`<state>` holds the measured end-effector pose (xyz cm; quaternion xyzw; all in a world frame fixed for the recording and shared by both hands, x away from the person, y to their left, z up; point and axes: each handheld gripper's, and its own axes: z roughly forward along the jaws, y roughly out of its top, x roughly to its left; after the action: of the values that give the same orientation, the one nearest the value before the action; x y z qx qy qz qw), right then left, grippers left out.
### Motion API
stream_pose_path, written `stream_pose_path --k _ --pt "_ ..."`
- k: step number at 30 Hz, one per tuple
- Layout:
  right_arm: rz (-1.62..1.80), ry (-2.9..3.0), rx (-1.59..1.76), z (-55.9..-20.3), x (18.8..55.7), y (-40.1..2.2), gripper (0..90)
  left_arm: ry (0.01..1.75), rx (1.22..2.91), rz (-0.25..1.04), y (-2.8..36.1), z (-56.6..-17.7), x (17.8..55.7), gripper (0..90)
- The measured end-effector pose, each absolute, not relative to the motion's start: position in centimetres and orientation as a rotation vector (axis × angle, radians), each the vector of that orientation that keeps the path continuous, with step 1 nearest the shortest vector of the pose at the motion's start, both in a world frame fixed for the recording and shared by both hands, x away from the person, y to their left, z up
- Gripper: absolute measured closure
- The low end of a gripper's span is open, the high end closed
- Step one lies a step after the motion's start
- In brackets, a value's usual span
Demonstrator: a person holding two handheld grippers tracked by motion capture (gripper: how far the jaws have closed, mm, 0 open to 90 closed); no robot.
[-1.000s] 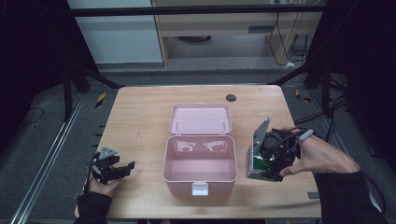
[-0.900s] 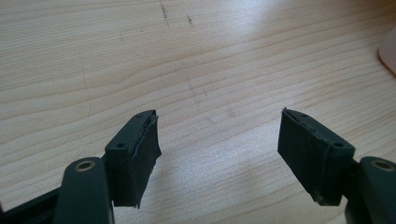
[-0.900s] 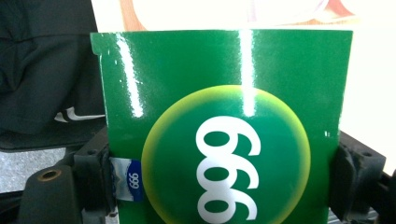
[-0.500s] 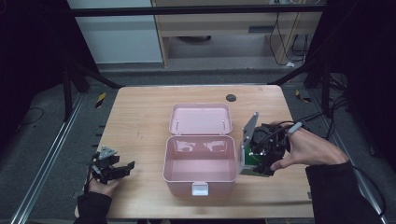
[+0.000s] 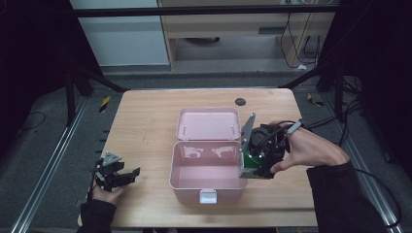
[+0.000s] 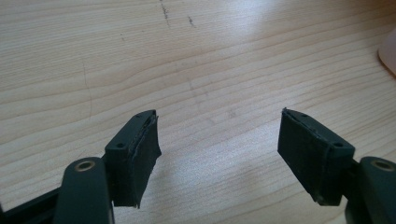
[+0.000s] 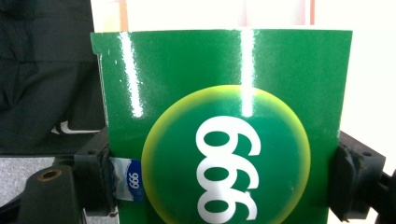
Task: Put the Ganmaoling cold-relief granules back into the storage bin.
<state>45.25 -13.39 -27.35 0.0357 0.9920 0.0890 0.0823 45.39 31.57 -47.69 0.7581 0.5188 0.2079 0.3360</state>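
Green box (image 7: 224, 135) with a yellow-ringed "999" mark sits clamped between the right gripper (image 5: 257, 162)'s two black jaws, gripped by its side edges so its printed face stays flat to the camera, probably so it can go down into the bin squarely. In the high view it hangs at the right wall of the open pink storage box (image 5: 206, 182), lid (image 5: 208, 124) laid back. That hand comes in from the right. Far off, the left gripper (image 6: 217, 140) rests low over bare table (image 5: 145, 121), jaws spread wide, nothing between them, likely just waiting
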Motion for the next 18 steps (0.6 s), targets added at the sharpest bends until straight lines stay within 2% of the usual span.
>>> stream_pose_path --k 18 --pt "0.311 2.957 0.027 -27.6 45.9 -10.2 16.6 1.35 1.977 0.548 31.7 -47.6 45.4 28.3"
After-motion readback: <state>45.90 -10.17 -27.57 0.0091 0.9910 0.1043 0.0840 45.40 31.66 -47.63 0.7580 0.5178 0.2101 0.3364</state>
